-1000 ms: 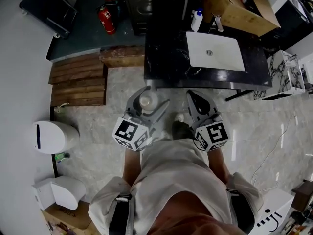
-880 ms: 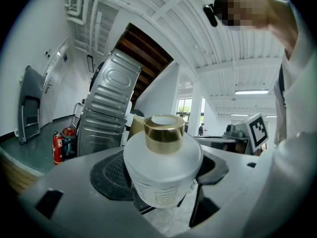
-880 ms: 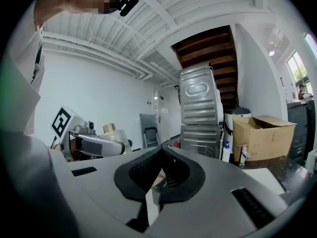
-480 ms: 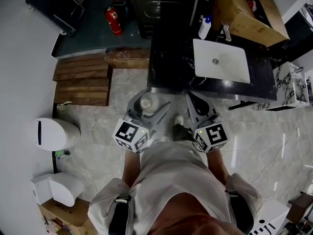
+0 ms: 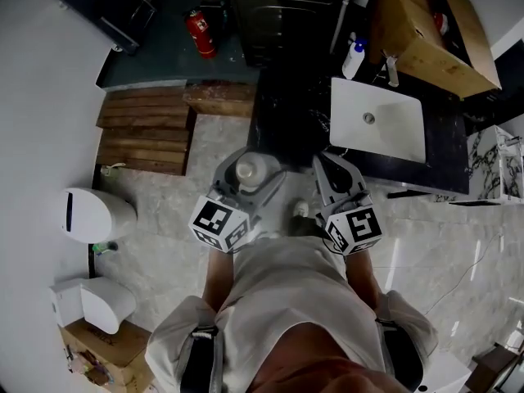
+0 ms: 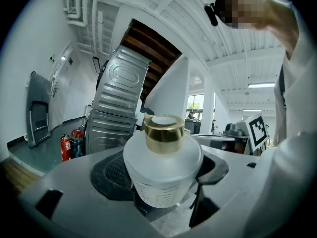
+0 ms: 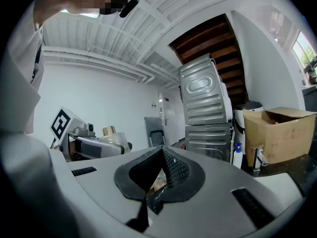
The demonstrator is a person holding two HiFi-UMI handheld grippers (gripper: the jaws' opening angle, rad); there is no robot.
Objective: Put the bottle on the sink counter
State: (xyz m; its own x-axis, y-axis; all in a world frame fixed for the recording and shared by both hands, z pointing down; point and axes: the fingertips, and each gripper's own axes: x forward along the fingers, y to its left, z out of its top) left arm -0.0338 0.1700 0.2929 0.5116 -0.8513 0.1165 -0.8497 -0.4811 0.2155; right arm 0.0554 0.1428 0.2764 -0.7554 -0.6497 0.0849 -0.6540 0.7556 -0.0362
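The left gripper (image 5: pixel 254 164) is pinching a frosted white round bottle with a gold cap (image 6: pixel 162 157), holding it upright near the black marble sink counter (image 5: pixel 288 111) at one o'clock. The right gripper (image 7: pixel 162 152) is hovering at three o'clock, its jaws pressed together on nothing.

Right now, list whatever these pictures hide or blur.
- Base of the bottle: left gripper view, sunk between the jaws of the left gripper; its print is too blurred to read.
- Label of the blue-capped dispenser: head view, too small.
- Far end of the cardboard box: head view, cut off by the top edge.
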